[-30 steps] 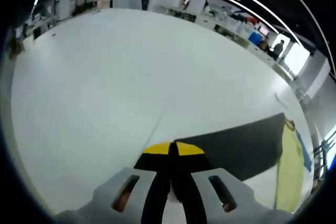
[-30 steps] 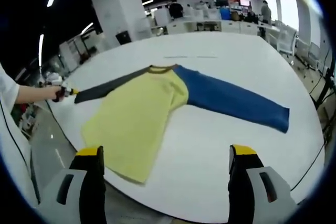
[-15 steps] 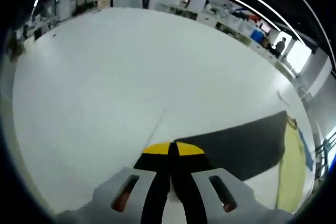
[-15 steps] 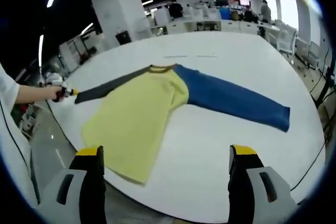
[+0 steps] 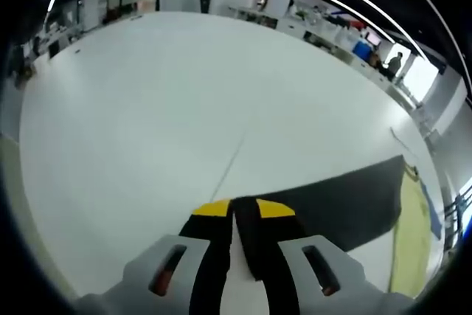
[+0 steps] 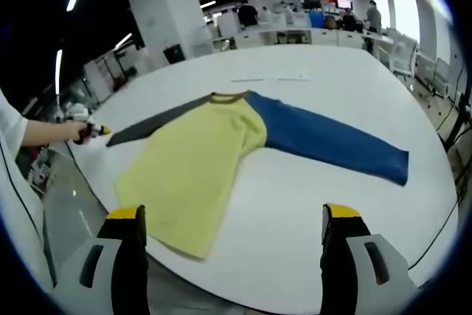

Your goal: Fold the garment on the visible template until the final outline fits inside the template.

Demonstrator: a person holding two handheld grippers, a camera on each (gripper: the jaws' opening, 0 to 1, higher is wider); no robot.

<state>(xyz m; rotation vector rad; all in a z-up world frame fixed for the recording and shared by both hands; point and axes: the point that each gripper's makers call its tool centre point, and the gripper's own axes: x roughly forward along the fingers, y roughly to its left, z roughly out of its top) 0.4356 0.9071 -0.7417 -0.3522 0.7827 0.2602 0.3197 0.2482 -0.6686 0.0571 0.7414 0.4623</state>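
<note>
Left claw [image 5: 243,208] first: its yellow-tipped jaws stand slightly parted at the cuff of the dark grey sleeve [image 5: 335,208], with the cloth lying against the right jaw; whether they are pinching the cuff, I cannot tell. The sleeve runs away to the right toward the yellow body. In the right gripper view, the right claw [image 6: 231,215] hangs wide apart and empty, off the near edge of the counter [image 6: 310,182].

Out beyond it, the garment [image 6: 199,160] lies flat and spread on the white counter: a pale yellow body nearest, a brown collar [image 6: 227,97] at the far end, the grey sleeve stretched left to a hand, and a blue sleeve [image 6: 328,142] angled right.

It looks like a soft, light knit, limp with no stiffness, so it should drape and drag rather than slide cleanly. Cuffs, hem corners and shoulder seams look like the best places to take hold. The counter is smooth and matte. A thin line [image 6: 267,79] is marked on the counter beyond the collar.
</note>
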